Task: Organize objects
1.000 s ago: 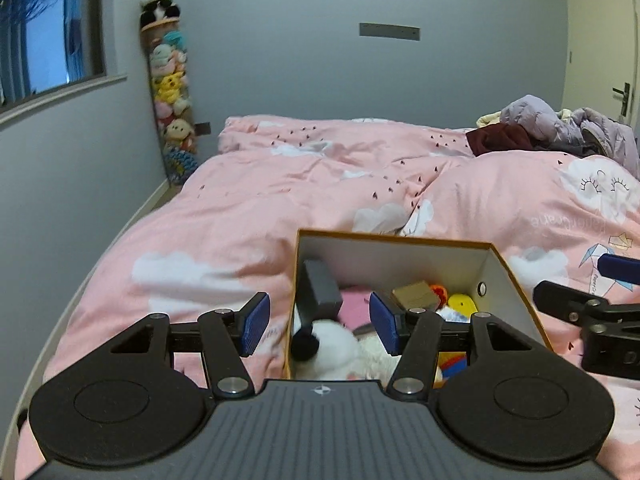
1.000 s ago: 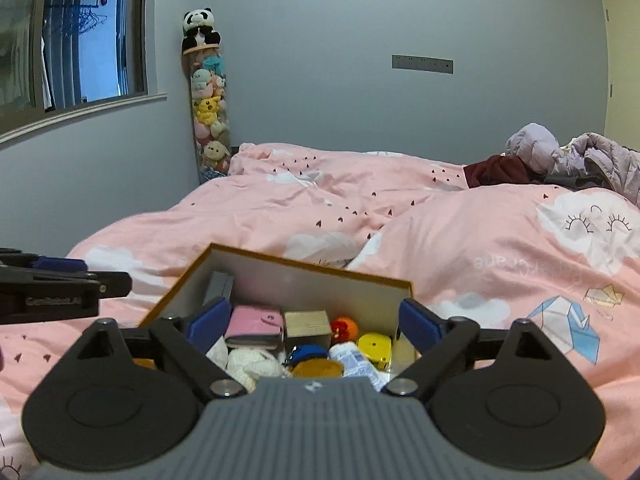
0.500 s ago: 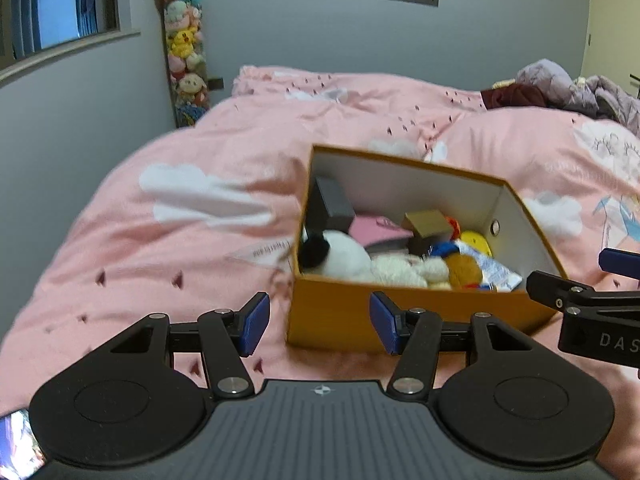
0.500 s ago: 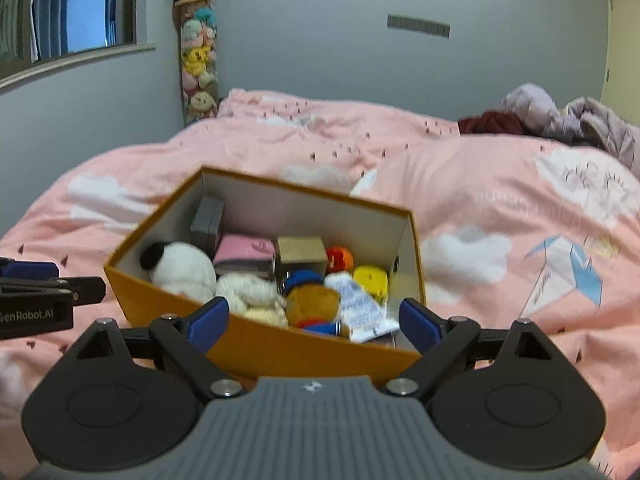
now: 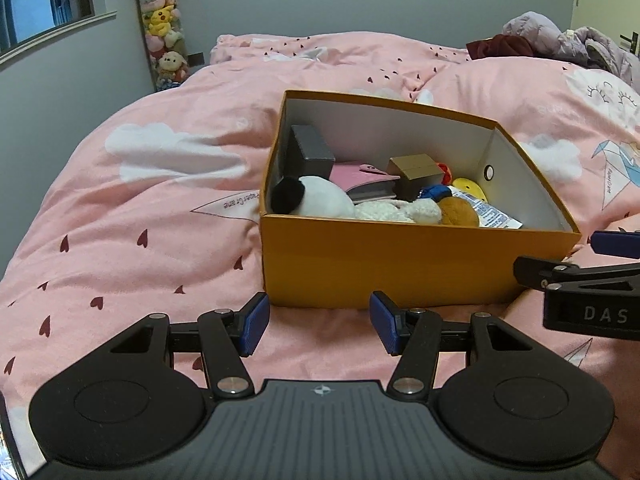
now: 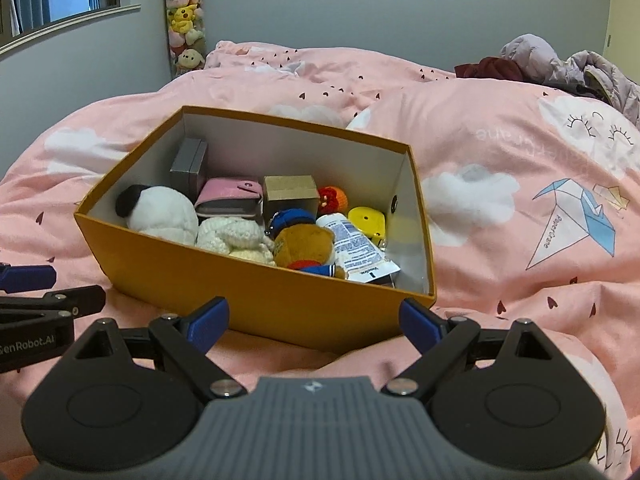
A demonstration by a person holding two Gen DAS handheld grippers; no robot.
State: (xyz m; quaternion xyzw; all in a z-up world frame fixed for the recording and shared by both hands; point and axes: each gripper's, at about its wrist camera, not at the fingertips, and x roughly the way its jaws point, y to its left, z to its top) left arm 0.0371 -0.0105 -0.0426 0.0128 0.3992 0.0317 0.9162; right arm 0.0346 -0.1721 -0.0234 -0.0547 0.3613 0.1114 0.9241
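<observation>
Left tool (image 5: 316, 328) and right tool (image 6: 314, 322), both spread empty, hover level before the orange box (image 6: 256, 304).

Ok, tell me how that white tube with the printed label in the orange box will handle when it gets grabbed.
The white tube looks soft-walled with a flat crimped end, so it will probably flex and dent under the pads. It leans on other toys in the orange box, so it may slide when nudged. Likely light.
</observation>
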